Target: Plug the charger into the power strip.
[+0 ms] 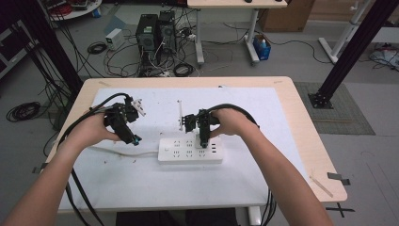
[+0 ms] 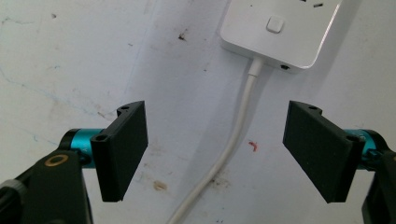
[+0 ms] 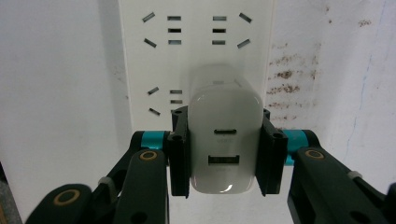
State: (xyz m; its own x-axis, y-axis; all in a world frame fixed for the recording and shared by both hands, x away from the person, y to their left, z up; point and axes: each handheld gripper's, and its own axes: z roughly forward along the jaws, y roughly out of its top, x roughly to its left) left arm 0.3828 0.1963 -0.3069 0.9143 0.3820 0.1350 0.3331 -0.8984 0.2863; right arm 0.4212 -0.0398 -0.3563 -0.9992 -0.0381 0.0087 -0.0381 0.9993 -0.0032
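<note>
High view takes in the counter (image 1: 282, 108) with a white power strip (image 1: 190, 149) lying near its middle. Its cord (image 2: 236, 135) runs between the wide-apart jaws of the left hand-held gripper (image 2: 215, 151), which holds nothing. Over the strip's right end, the right hand-held gripper (image 3: 225, 151) is clamped on a white USB charger (image 3: 225, 140). The charger looks pressed against the sockets, though full seating cannot be told; letting go seems to remain.
</note>
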